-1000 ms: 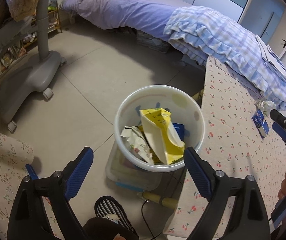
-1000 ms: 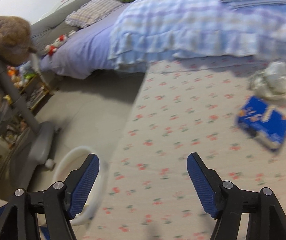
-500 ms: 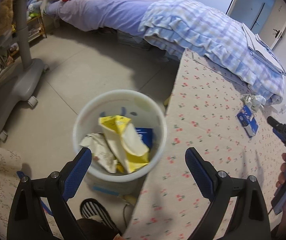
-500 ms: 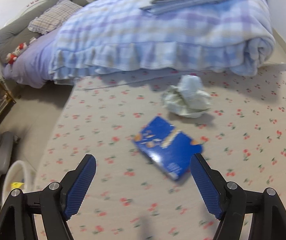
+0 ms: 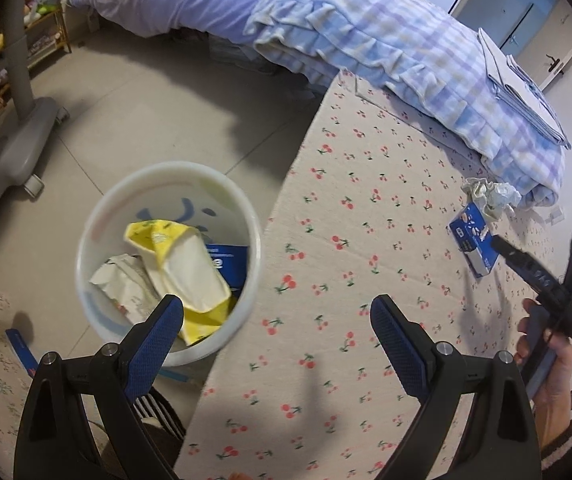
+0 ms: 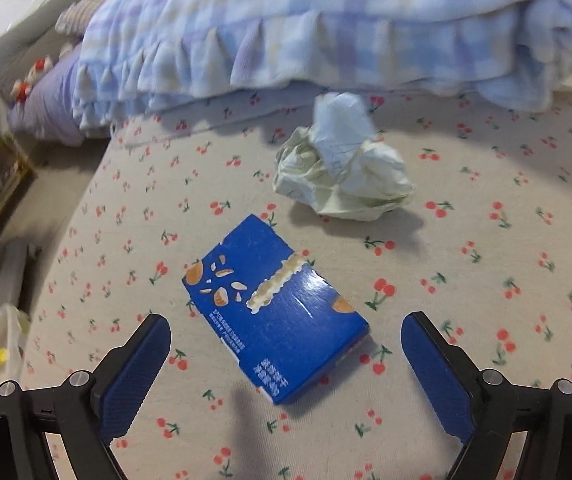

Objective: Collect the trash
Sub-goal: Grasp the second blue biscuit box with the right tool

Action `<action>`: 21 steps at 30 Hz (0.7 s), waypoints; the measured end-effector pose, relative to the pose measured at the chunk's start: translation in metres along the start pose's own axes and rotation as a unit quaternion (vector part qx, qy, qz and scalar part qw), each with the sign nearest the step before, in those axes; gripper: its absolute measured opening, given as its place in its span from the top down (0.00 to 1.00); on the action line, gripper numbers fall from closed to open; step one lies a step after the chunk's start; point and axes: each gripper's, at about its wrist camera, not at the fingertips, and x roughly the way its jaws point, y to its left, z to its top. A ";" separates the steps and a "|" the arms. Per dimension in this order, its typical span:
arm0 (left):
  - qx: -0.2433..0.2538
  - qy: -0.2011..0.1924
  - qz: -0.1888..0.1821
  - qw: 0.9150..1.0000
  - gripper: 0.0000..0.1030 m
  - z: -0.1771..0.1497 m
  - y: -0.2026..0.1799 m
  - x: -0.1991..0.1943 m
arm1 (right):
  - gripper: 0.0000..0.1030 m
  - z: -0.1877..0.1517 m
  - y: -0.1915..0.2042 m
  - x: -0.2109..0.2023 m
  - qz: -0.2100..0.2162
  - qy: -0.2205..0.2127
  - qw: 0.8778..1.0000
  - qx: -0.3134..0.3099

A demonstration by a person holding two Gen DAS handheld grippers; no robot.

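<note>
Left gripper [image 5: 277, 316]: spread wide over the table's near edge and gripping nothing, with the round white plastic bin [image 5: 98, 216] of yellow and white wrappers now ahead and to its left rather than centred as a second ago. Right gripper [image 6: 286, 338]: jaws opening, close to their widest, empty, now low over the cherry-print tablecloth [image 6: 485, 264] with the flattened blue cardboard snack box [image 6: 274, 312] lying untouched between the pads. Farther ahead, slightly right: crumpled pale-green paper wad [image 6: 341, 172], probably next after the box.

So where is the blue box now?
In the right wrist view the blue box lies flat on the cherry-print cloth, just nearer than the crumpled paper.
</note>
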 end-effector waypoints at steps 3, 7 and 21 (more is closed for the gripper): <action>-0.010 0.001 -0.014 1.000 0.07 0.007 -0.008 0.001 | 0.06 0.002 0.011 0.015 -0.022 0.017 0.998 -0.054; -0.021 -0.005 -0.033 0.999 0.07 0.015 -0.021 -0.002 | 0.06 0.001 0.017 0.036 -0.068 0.038 0.992 -0.097; 0.041 -0.009 -0.024 0.999 0.07 0.010 -0.093 0.019 | 0.28 -0.016 -0.032 -0.012 -0.044 0.044 0.998 -0.028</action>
